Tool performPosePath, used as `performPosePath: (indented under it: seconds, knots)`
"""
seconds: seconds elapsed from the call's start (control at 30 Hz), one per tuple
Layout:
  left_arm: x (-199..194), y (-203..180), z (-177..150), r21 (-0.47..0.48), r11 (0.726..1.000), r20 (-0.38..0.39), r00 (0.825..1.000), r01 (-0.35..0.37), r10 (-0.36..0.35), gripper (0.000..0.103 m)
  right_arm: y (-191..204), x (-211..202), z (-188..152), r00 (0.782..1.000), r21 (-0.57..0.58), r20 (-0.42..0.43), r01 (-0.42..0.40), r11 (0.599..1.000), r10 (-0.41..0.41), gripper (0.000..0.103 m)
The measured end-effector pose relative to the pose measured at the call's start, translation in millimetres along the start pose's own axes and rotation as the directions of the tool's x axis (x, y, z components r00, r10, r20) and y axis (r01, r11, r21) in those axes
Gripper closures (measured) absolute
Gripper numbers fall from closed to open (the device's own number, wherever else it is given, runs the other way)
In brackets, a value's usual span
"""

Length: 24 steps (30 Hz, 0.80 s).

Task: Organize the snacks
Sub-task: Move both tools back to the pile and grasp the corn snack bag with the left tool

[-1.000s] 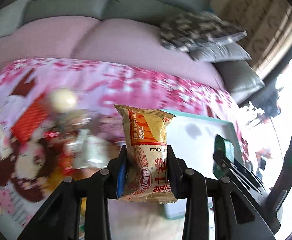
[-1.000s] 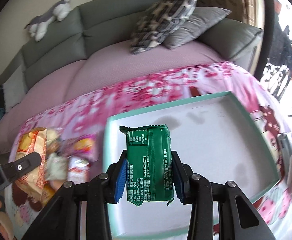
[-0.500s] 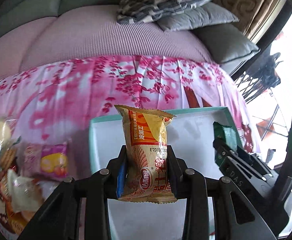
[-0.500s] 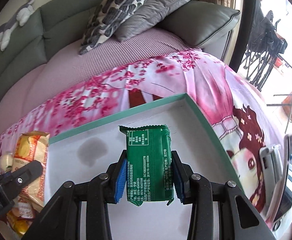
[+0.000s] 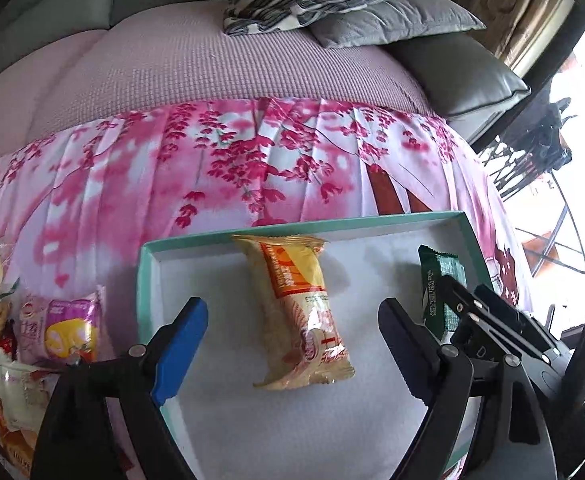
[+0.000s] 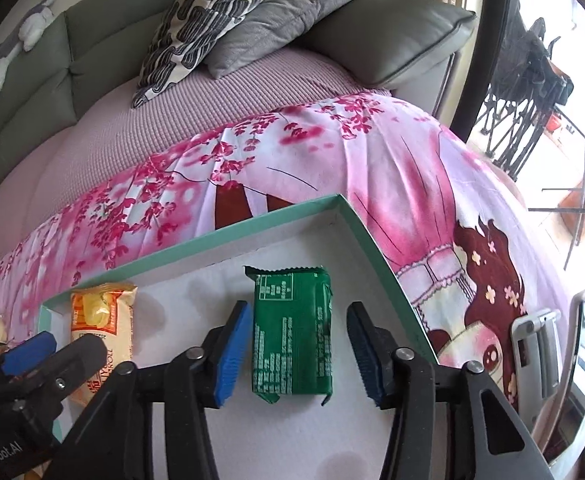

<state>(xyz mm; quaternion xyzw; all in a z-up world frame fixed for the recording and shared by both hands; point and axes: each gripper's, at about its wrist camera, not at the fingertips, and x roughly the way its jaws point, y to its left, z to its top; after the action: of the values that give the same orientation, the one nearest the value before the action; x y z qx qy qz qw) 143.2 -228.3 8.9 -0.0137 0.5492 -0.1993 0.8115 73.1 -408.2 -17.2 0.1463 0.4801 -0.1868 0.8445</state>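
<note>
Both snack packets lie released in the teal tray (image 5: 144, 280).
Left gripper (image 5: 292, 340) and right gripper (image 6: 298, 352): jaws just opened, spread, touching nothing. Yellow packet (image 5: 304, 312) and green packet (image 6: 292, 332) lie flat between them, long axes running away from the cameras.
</note>
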Motion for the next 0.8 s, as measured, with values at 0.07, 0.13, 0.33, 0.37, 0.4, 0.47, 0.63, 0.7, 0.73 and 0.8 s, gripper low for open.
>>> performPosePath:
  seconds: [0.07, 0.13, 0.33, 0.37, 0.4, 0.47, 0.63, 0.7, 0.73, 0.8]
  knots:
    - [-5.4, 5.0, -1.8, -0.016, 1.000, 0.004, 1.000, -0.021, 0.021, 0.014, 0.8, -4.1, -3.2, 1.000, 0.004, -0.003, -0.019, 1.000, 0.019, 0.034]
    - [-14.1, 11.3, -6.0, -0.031, 0.998, 0.017, 0.999, -0.045, 0.046, 0.010, 4.0, -9.2, -6.8, 1.000, -0.003, 0.003, -0.021, 1.000, 0.021, 0.025]
    - [-43.0, 34.8, -23.8, -0.068, 0.991, 0.080, 0.990, -0.112, 0.117, 0.002, 19.5, -31.1, -23.3, 0.997, -0.025, 0.030, -0.073, 0.997, 0.073, 0.000]
    - [-49.7, 41.0, -28.0, -0.080, 0.990, 0.091, 0.988, -0.117, 0.124, 0.001, 22.5, -36.1, -26.4, 0.996, -0.032, 0.039, -0.078, 0.996, 0.079, 0.000]
    - [-57.4, 48.3, -33.0, -0.095, 0.988, 0.103, 0.986, -0.120, 0.129, 0.001, 26.3, -42.6, -30.7, 0.995, -0.041, 0.048, -0.086, 0.995, 0.088, 0.000]
    - [-70.5, 61.3, -41.9, -0.119, 0.985, 0.116, 0.983, -0.127, 0.141, 0.001, 33.0, -52.6, -38.7, 0.993, -0.049, 0.056, -0.098, 0.994, 0.101, 0.000]
    - [-99.7, 90.2, -67.4, -0.160, 0.972, 0.136, 0.972, -0.170, 0.192, 0.001, 52.9, -76.9, -66.9, 0.990, -0.060, 0.060, -0.126, 0.990, 0.130, 0.000]
    - [-111.1, 101.6, -79.7, -0.165, 0.967, 0.142, 0.966, -0.194, 0.218, 0.001, 61.0, -84.1, -78.2, 0.988, -0.067, 0.054, -0.141, 0.988, 0.144, 0.000]
    - [-116.6, 107.5, -85.7, -0.169, 0.964, 0.146, 0.962, -0.204, 0.229, 0.001, 63.5, -86.6, -81.9, 0.987, -0.072, 0.052, -0.147, 0.987, 0.150, 0.000]
    - [-127.9, 123.7, -99.8, -0.190, 0.955, 0.152, 0.954, -0.227, 0.257, 0.001, 72.6, -94.7, -92.8, 0.984, -0.084, 0.050, -0.165, 0.983, 0.170, 0.000]
